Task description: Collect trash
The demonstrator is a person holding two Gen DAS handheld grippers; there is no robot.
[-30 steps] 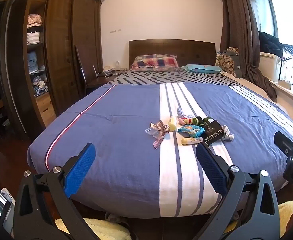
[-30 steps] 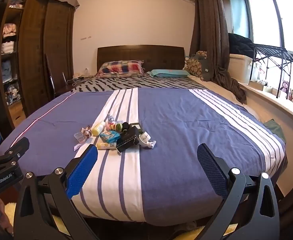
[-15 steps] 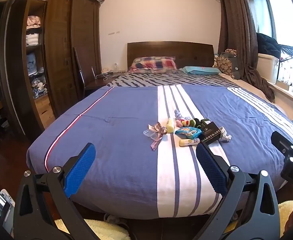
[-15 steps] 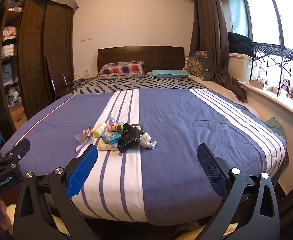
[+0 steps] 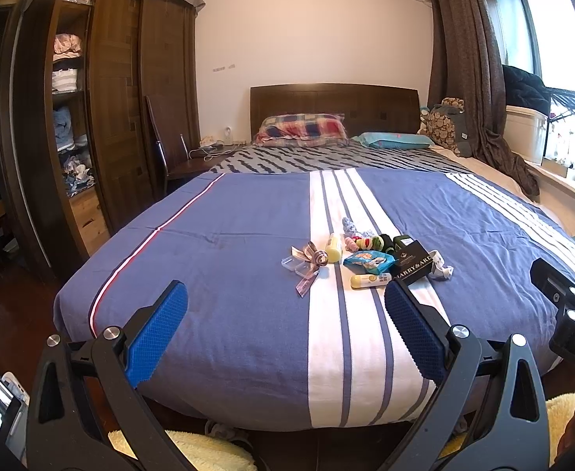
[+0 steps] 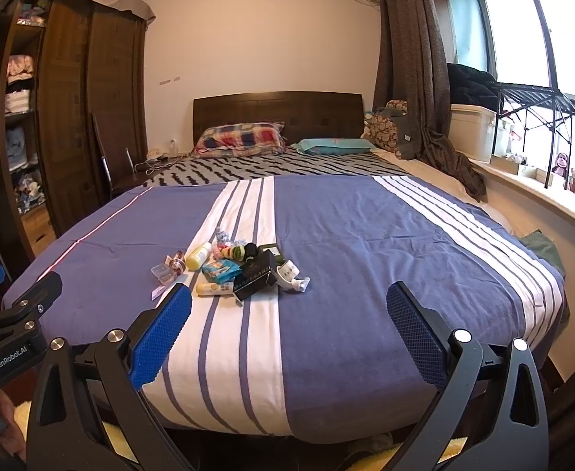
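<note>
A cluster of small litter lies on the bed's white stripe: a black box [image 5: 413,263] [image 6: 256,279], a blue snack packet [image 5: 368,260] [image 6: 219,267], a yellow bottle [image 5: 333,247] [image 6: 198,256], a yellow tube [image 5: 370,280] [image 6: 213,287], a ribbon with clear plastic cases [image 5: 307,265] [image 6: 168,271] and a white crumpled piece [image 5: 438,269] [image 6: 292,276]. My left gripper [image 5: 285,322] is open and empty, short of the foot of the bed. My right gripper [image 6: 289,324] is open and empty, to the right of the litter.
The blue striped bedspread [image 5: 224,243] covers a wide bed with pillows [image 5: 301,129] at the headboard. A dark wardrobe [image 5: 103,117] and chair [image 5: 170,157] stand left. A window sill [image 6: 542,192] with boxes runs along the right. Yellow fluffy slippers [image 5: 209,451] lie on the floor below.
Both grippers have drawn back slightly and tilted up, so the bed and litter sit a little lower and farther away. Both stay open.
</note>
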